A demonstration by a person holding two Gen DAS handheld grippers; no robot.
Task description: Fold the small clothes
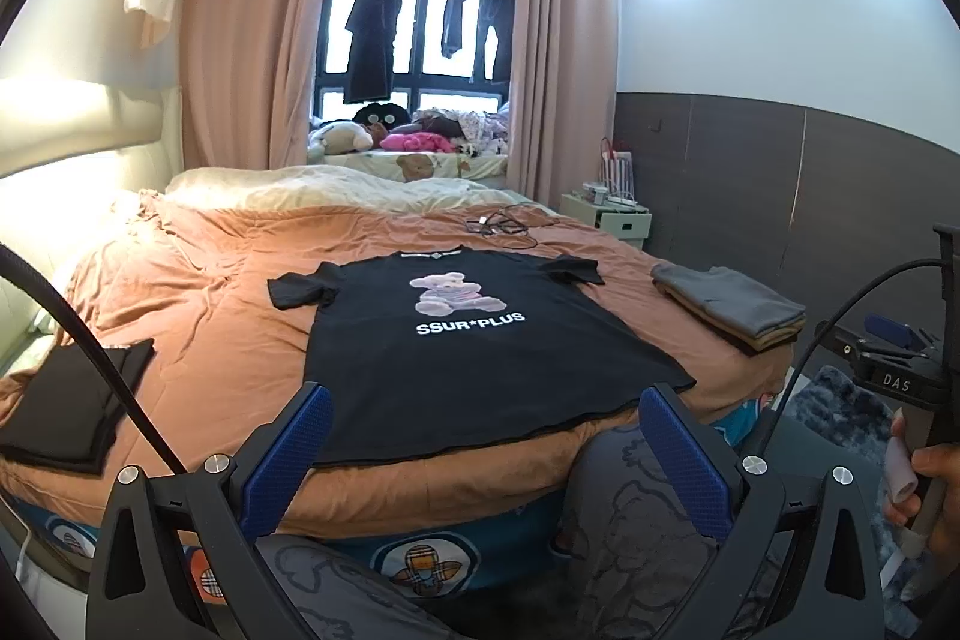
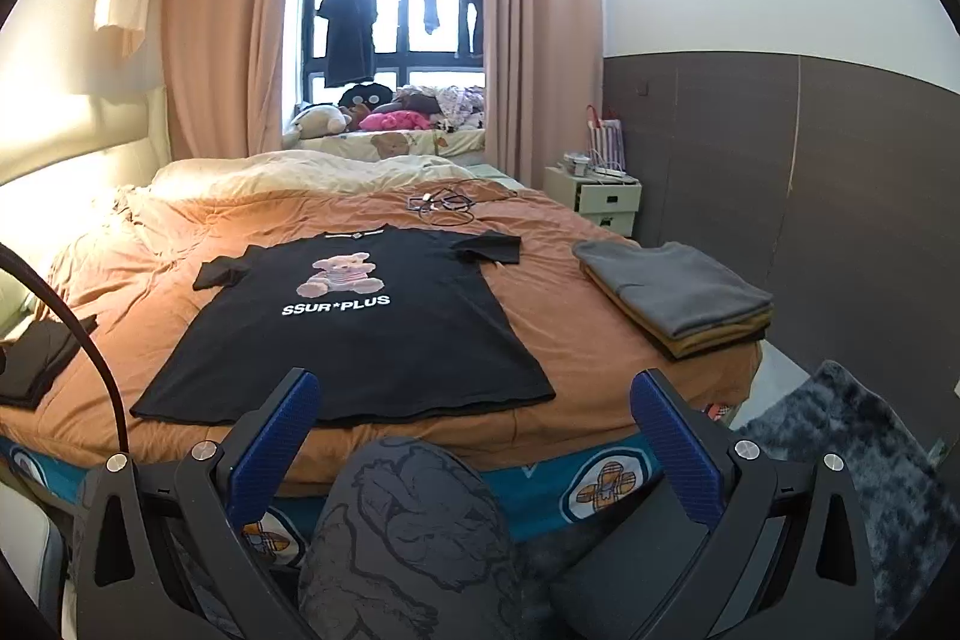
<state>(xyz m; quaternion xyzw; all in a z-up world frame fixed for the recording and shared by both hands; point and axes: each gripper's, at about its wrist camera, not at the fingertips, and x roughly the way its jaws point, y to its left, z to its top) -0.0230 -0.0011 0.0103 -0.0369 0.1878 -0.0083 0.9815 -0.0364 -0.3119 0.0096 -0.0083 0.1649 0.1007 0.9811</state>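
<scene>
A black T-shirt lies spread flat, print side up, on the orange bedspread near the foot edge of the bed, its hem almost at that edge and its collar pointing toward the window. I hold my left claw wide apart and empty, just short of the foot edge, with the shirt's hem lying ahead between its blue fingers. My right claw is likewise spread wide with nothing in it; from its camera the shirt sits ahead and to the left, its hem corner near the left finger, not touching.

At the bed's right edge rests a stack of folded clothes, grey on top, well apart from the shirt. A folded black garment lies near the bed's left edge. A tangle of cables sits farther up the bedspread beyond the collar. My knee in patterned grey trousers shows below the claws, in front of the foot of the bed.
</scene>
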